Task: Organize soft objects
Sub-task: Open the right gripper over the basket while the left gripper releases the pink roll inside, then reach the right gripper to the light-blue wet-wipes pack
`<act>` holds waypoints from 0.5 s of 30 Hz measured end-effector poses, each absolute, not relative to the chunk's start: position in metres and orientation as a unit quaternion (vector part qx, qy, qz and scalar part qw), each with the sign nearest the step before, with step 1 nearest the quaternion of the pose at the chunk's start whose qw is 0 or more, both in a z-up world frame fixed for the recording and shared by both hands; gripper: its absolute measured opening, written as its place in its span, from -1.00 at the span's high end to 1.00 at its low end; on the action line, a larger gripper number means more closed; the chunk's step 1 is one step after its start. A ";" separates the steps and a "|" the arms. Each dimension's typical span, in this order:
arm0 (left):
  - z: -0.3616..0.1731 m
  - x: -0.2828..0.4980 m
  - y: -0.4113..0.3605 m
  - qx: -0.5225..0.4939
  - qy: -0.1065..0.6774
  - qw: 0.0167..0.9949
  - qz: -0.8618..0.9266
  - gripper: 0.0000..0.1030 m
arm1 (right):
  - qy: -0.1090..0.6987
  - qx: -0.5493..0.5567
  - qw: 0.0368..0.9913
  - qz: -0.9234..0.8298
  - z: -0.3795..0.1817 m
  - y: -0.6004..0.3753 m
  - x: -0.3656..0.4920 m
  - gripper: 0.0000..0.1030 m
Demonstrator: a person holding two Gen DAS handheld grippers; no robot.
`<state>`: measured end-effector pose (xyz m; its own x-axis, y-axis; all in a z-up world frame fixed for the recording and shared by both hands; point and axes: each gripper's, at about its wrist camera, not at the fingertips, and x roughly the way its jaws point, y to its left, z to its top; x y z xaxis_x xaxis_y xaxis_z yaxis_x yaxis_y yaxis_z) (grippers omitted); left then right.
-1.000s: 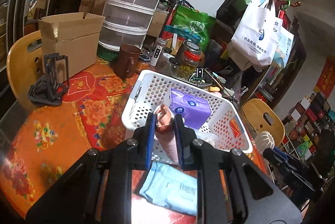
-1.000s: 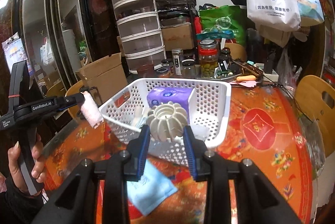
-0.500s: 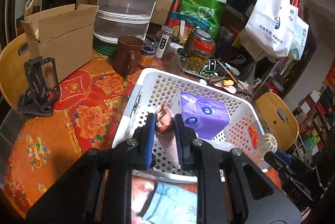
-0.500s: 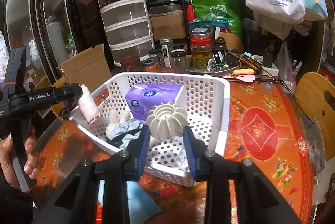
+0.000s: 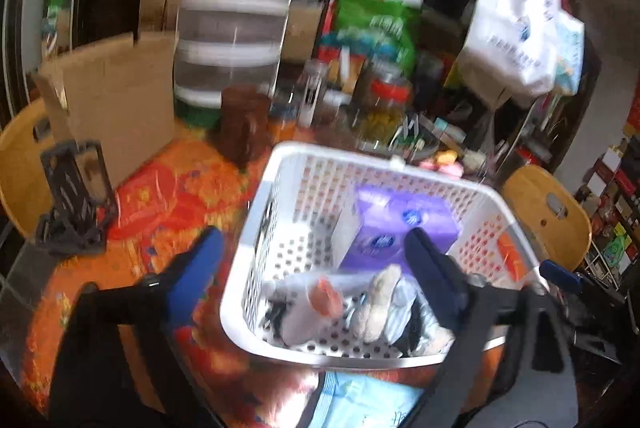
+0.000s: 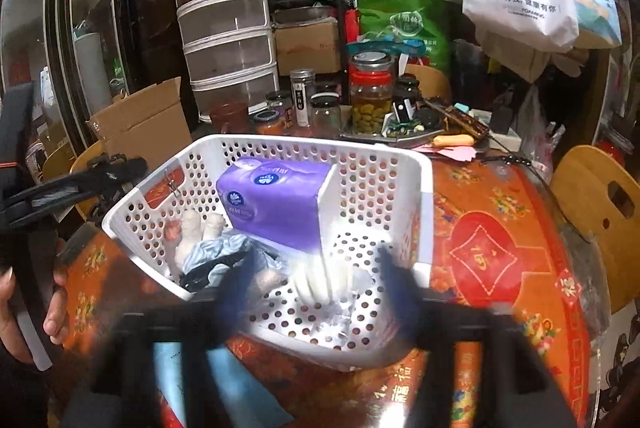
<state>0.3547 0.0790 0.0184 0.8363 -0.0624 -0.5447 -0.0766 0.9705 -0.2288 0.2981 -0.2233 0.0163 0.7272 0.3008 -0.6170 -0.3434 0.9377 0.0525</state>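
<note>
With both the left gripper [image 5: 308, 252] and right gripper [image 6: 316, 278] opening over the white basket [image 6: 424, 195], the pink roll [image 5: 316, 306] and white ribbed piece [image 6: 320, 282] drop free inside, so lift straight up clear of the rim.

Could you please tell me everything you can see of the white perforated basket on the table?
The white perforated basket looks like rigid plastic, rectangular with rounded corners, its walls and floor full of round holes. It sits upright on the red floral tablecloth. A white divider splits it in two. The left compartment holds a purple tissue pack leaning on the divider, a pale rolled item, and striped blue cloth; the right holds a blurred white ribbed object. A blue packet lies just outside the near wall.
</note>
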 end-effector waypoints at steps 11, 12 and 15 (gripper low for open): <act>0.031 0.323 0.064 -0.056 0.261 0.963 -0.019 -0.86 | 0.307 -0.033 0.936 0.167 0.022 -0.228 0.276 -1.00; 0.031 0.319 0.063 -0.056 0.265 0.962 -0.022 -0.86 | 0.304 -0.034 0.938 0.166 0.023 -0.230 0.272 -1.00; 0.028 0.305 0.066 -0.059 0.274 0.960 -0.031 -0.86 | 0.303 -0.026 0.938 0.168 0.022 -0.234 0.261 -1.00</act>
